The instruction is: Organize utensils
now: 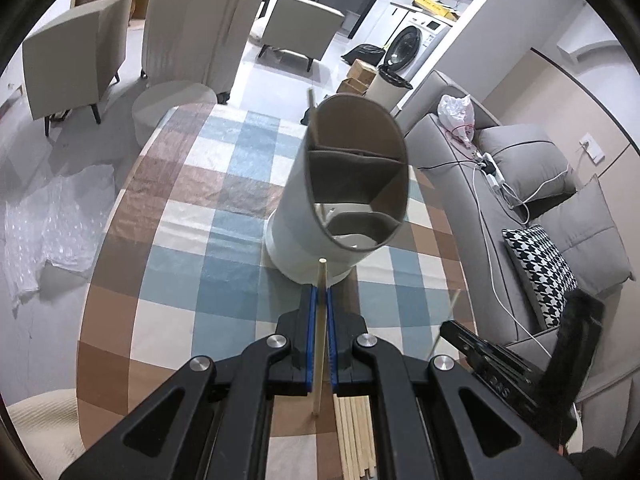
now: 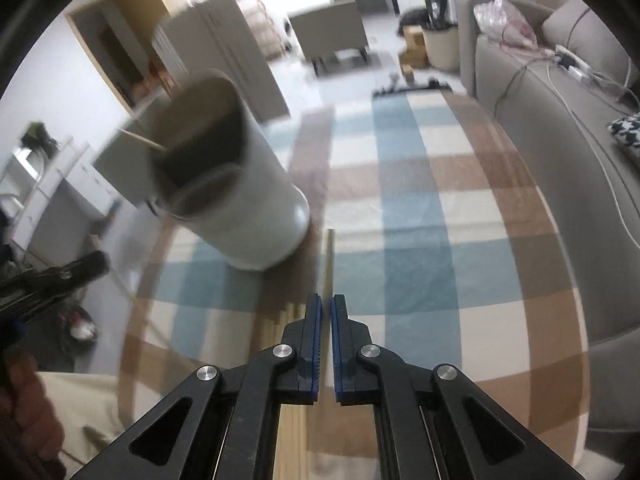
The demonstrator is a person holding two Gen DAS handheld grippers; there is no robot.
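Grippers tilt steeply down: left gripper [image 1: 322,292] clamps one chopstick [image 1: 319,340] running lengthwise between its jaws; right gripper [image 2: 326,300] pinches another chopstick [image 2: 329,264] pointing straight ahead, holder [image 2: 240,184] ahead-left.

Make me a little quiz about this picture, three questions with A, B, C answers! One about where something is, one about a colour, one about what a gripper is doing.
1. Where does the white holder stand?
A. on the checked tablecloth
B. on the sofa
C. on the floor

2. What colour are the gripper pads?
A. red
B. blue
C. green

3. What is the left gripper doing?
A. wide open
B. shut on a chopstick
C. holding a cushion

Answers:
1. A, its base rests on the tablecloth.
2. B, blue strips line both fingers.
3. B, the chopstick runs between the closed pads.
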